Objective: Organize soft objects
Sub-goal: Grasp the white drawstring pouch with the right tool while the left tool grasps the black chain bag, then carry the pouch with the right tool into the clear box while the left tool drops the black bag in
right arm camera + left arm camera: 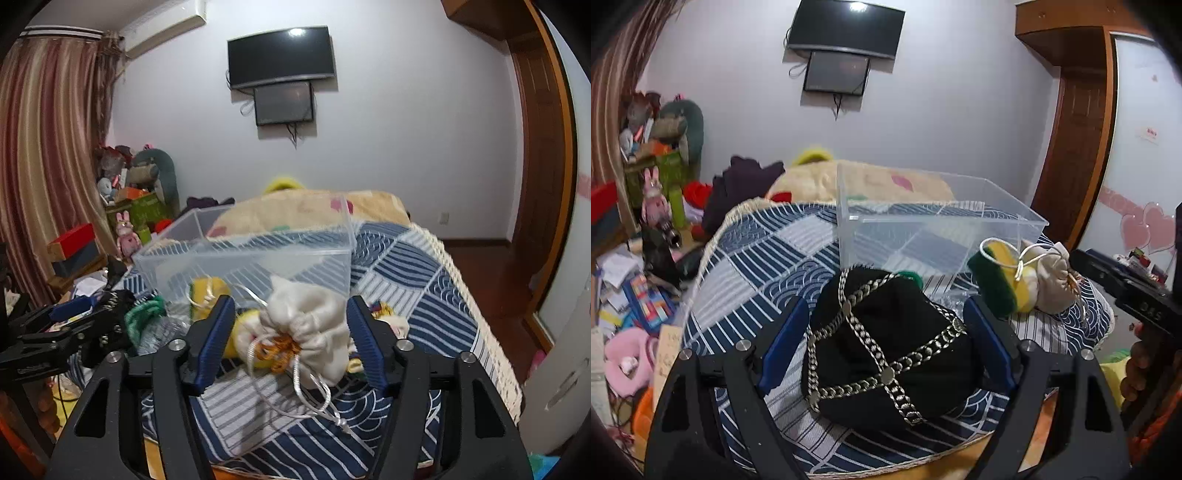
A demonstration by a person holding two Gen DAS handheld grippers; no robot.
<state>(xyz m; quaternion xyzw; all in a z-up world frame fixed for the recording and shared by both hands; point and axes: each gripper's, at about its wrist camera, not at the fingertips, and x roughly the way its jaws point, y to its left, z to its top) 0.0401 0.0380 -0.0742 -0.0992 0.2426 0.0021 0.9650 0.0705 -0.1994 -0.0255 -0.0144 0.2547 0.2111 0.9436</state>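
A black cap with silver chain trim [886,350] lies on the blue patterned quilt [753,258]. My left gripper [886,321] is open with its blue pads on either side of the cap. A cream drawstring pouch [310,325] lies between the open blue pads of my right gripper [291,321]; it also shows in the left wrist view [1052,280]. A yellow and green sponge [1001,280] lies beside the pouch. A clear plastic bin [934,218] stands behind them, and in the right wrist view [243,258].
A green knitted item [142,319] lies left of the pouch. A beige blanket [306,210] lies behind the bin. Toys, boxes and papers [646,258] crowd the floor at the left. A wooden door [1075,122] is at the right. The left gripper shows in the right wrist view [66,325].
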